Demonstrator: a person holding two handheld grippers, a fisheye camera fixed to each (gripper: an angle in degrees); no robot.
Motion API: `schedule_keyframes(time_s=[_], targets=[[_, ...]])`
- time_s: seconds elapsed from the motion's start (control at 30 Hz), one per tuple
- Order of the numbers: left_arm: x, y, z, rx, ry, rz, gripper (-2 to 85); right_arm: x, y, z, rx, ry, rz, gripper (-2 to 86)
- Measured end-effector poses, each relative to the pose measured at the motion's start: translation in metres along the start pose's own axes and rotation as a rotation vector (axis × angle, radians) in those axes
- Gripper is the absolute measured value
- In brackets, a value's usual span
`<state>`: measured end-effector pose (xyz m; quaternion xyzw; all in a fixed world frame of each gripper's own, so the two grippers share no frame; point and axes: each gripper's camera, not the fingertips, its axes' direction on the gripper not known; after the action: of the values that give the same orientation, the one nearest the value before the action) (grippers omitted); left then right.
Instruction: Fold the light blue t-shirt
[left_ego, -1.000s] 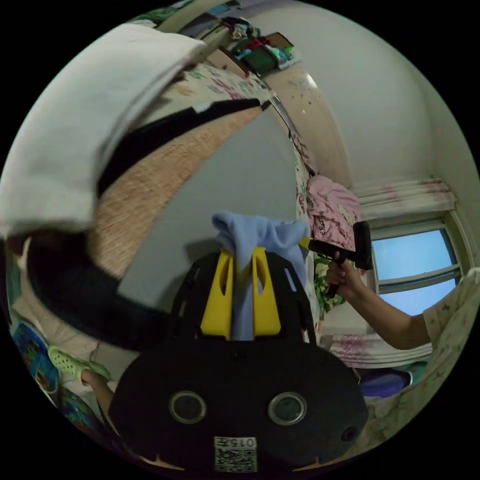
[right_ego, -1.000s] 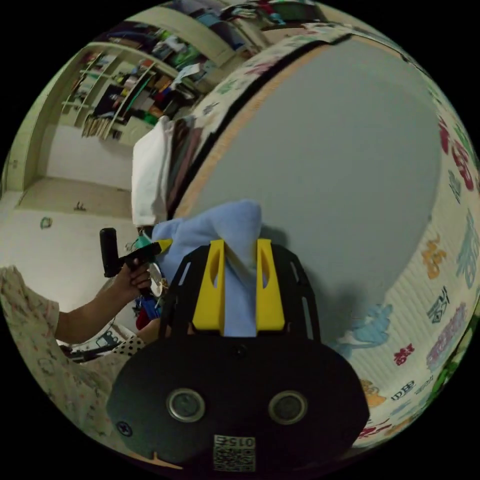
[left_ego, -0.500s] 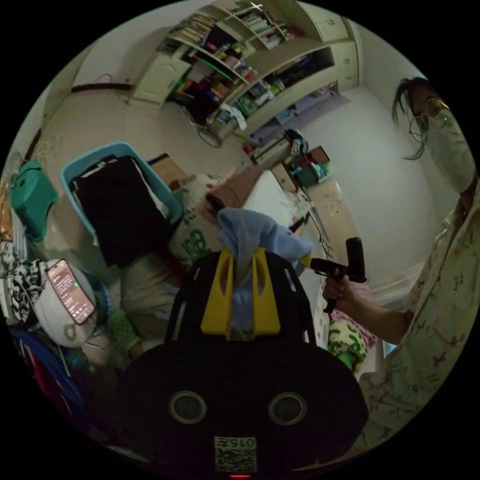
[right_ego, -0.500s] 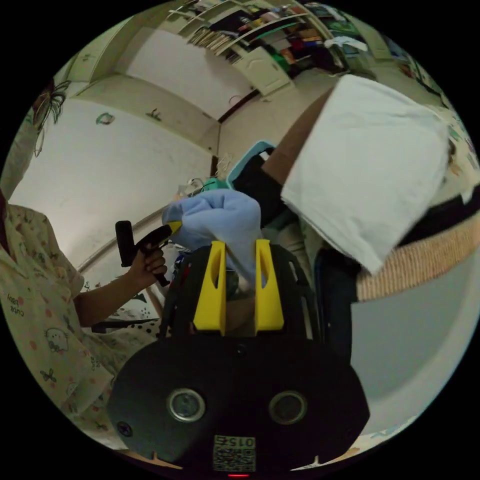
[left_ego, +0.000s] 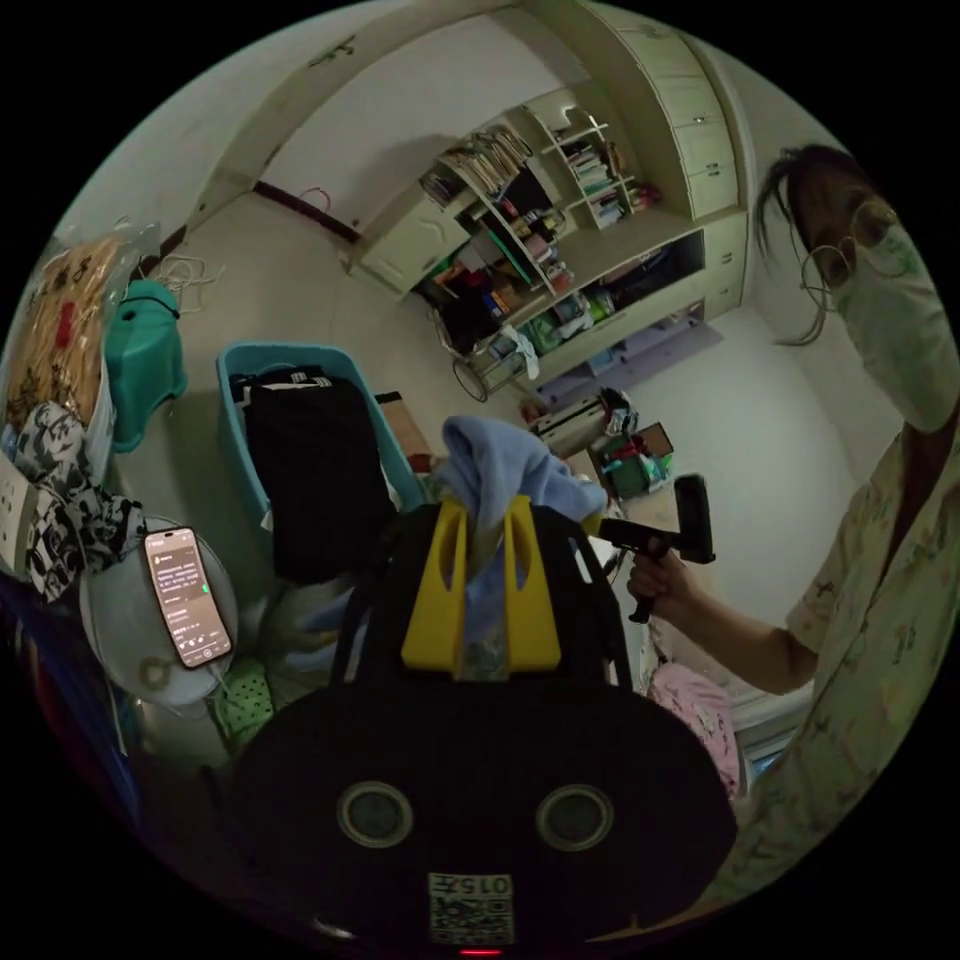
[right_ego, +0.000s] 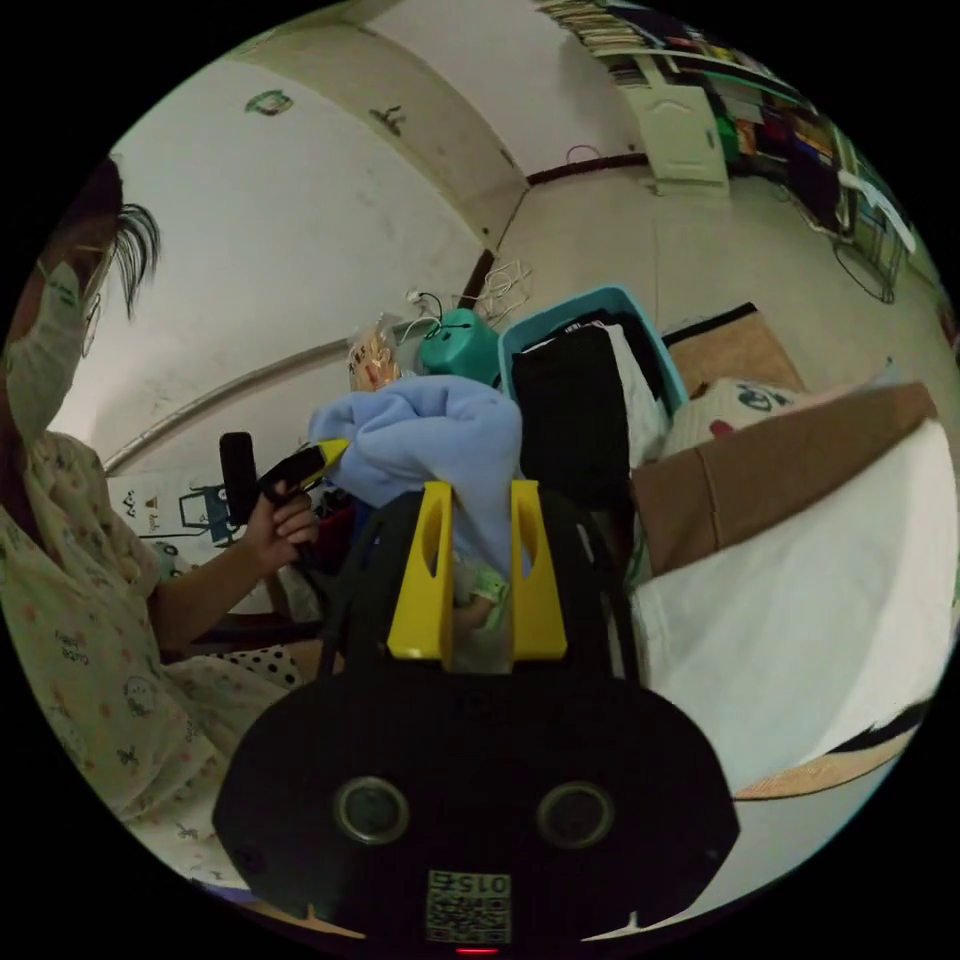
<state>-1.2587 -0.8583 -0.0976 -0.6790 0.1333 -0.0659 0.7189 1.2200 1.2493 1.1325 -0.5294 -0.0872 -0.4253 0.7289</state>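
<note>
Left gripper (left_ego: 481, 520): yellow fingers (left_ego: 436, 590) were clamped on a bunch of the light blue t-shirt (left_ego: 497, 462), seen in the left gripper view at centre.
Right gripper (right_ego: 478, 520): yellow fingers (right_ego: 423, 580) were clamped on another bunch of the same shirt (right_ego: 430, 440), seen in the right gripper view.
Task garment: one light blue t-shirt, held up between the two grippers, gathered above each pair of fingers.
Left gripper view alone: a lit phone (left_ego: 187, 597) at 9 o'clock on a round white object; bookshelves (left_ego: 540, 240) at 12 o'clock.
Right gripper view alone: a brown cardboard box (right_ego: 770, 470) at 3 o'clock beside a white cloth (right_ego: 800, 610).
Both views: one blue basket (left_ego: 240, 420) with dark clothes (left_ego: 315, 470) draped over it; one green stool (left_ego: 145, 360).
Opposite tool: in each view the other gripper appeared in a hand (left_ego: 655, 585), its tip touching the shirt.
Obstruction: each gripper's black body (left_ego: 480, 800) hid the lower part of its view.
</note>
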Motion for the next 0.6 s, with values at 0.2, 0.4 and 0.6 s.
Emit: schedule_keyframes(time_s=[0.2,0.4,0.6], targets=[[-0.056,-0.017,-0.016,0.027,0.022,-0.042,5.5,0.024,-0.047,0.113,-0.106,0.061,-0.053,8.8],[-0.091,-0.03,-0.028,0.041,0.051,-0.076,5.5,0.043,-0.065,0.198,-0.118,0.089,-0.062,8.7],[-0.11,-0.049,-0.026,-0.002,0.072,-0.1,5.5,0.066,-0.084,0.262,-0.144,0.117,-0.047,8.7]])
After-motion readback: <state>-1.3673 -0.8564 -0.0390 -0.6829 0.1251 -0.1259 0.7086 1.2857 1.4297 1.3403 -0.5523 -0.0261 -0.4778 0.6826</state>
